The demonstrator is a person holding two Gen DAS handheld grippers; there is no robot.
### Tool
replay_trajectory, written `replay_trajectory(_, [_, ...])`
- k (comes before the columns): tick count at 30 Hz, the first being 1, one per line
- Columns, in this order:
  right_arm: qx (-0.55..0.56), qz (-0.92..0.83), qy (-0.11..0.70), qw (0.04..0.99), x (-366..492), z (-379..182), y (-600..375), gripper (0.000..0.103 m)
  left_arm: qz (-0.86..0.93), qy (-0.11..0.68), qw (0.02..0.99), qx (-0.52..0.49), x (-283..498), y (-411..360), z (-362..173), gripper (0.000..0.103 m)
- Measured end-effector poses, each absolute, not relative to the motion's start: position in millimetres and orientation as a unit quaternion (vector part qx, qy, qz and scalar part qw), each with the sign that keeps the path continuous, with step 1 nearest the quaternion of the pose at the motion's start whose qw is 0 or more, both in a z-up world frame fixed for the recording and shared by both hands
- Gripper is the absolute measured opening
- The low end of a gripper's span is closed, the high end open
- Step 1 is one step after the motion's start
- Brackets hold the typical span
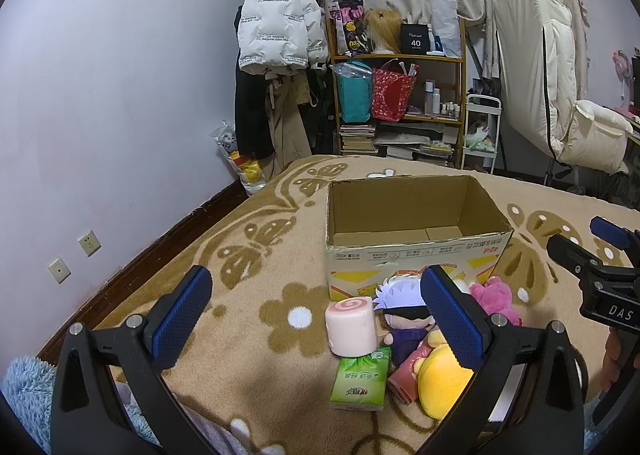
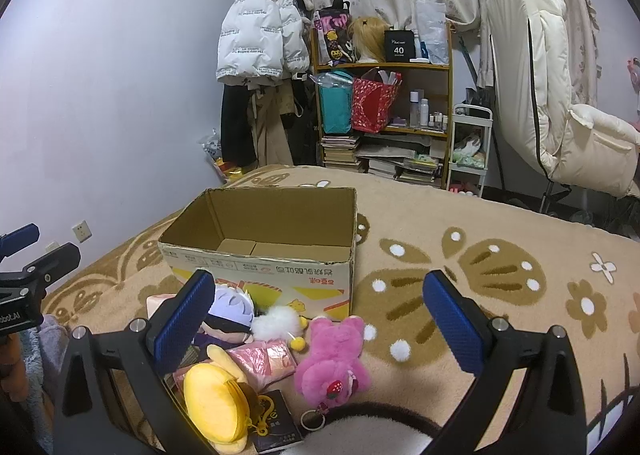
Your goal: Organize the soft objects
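Both wide open, gripping nothing: left gripper [image 1: 316,319] and right gripper [image 2: 318,321]. At frame center, empty cardboard box [image 2: 260,247]; below it, soft toys, pink bear [image 2: 332,355] lower center.

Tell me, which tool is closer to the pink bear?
The right tool. The pink bear lies between its open fingers, just ahead. The left tool hangs further left, over the pink roll and tissue pack.
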State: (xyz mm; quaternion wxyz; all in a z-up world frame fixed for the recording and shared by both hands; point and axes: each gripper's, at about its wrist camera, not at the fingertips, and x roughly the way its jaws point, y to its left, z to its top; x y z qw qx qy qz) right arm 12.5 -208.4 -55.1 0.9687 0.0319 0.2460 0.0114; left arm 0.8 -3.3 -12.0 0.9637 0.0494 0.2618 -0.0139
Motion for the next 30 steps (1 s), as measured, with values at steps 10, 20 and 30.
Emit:
replay_trajectory(10, [0.032,0.011,0.246,0.969,12.9,-55.5,-208.2,0.103,-0.016,0.262,0.964,0.052,0.3,-2.5,-13.7,0.103])
replay_trajectory(20, [0.033,0.011,0.246,0.969,12.8,-55.2,-208.3,0.103,-0.015,0.262,0.964,0.052,0.2,-3.3,-13.8,0.103])
replay_trajectory(30, [0.033,0.011,0.246,0.969,12.9,-55.2,-208.3,0.103,-0.015,0.260,0.964,0.055,-0.1,-3.4,-13.8,0.103])
